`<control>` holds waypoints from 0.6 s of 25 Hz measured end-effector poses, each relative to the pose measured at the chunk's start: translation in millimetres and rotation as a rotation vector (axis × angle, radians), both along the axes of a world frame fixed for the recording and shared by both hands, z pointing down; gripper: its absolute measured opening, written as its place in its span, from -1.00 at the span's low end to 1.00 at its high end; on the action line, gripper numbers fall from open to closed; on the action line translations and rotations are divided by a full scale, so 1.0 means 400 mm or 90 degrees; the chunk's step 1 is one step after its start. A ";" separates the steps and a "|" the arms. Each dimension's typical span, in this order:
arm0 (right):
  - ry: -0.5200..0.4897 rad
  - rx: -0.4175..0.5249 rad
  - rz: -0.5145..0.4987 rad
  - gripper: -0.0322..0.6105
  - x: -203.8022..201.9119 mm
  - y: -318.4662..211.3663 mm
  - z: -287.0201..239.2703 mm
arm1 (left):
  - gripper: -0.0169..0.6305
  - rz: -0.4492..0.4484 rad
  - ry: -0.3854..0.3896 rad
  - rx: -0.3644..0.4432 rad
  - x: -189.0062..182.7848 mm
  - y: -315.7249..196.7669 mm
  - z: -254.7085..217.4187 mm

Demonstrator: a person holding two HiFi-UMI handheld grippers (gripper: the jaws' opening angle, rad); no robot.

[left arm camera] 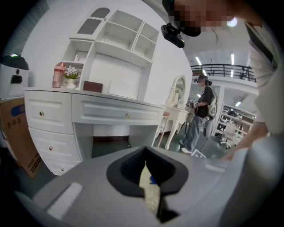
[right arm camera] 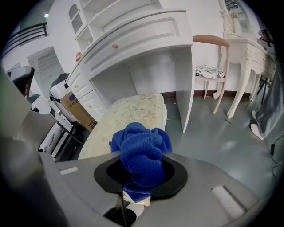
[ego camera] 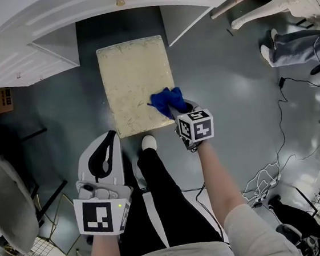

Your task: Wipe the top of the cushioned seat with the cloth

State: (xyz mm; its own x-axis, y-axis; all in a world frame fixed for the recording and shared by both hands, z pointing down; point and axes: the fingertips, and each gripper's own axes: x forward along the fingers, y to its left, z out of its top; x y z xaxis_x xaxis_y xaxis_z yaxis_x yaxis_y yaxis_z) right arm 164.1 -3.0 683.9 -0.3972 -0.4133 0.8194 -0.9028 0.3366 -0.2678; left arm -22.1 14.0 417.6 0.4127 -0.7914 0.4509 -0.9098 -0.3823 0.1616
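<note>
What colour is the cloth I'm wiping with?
Blue; the cloth shows best in the right gripper view.

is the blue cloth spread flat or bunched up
Bunched up: the cloth is a crumpled wad clamped in the right gripper, on the seat.

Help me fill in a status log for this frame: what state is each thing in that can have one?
cloth, bunched, gripped over the seat's near right corner.
cushioned seat, upright, top bare except for the cloth.
right gripper, shut on the cloth.
left gripper, shut, empty, off the seat.
desk drawers, closed.
</note>
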 end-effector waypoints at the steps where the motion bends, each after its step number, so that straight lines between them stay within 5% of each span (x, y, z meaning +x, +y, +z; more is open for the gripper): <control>1: 0.004 0.000 -0.001 -0.60 -0.002 0.001 -0.001 | -0.94 0.000 0.000 0.000 -0.005 0.004 0.000; 15: 0.032 0.003 -0.025 -0.61 -0.133 0.045 -0.007 | -0.94 -0.001 0.001 -0.013 -0.105 0.048 0.007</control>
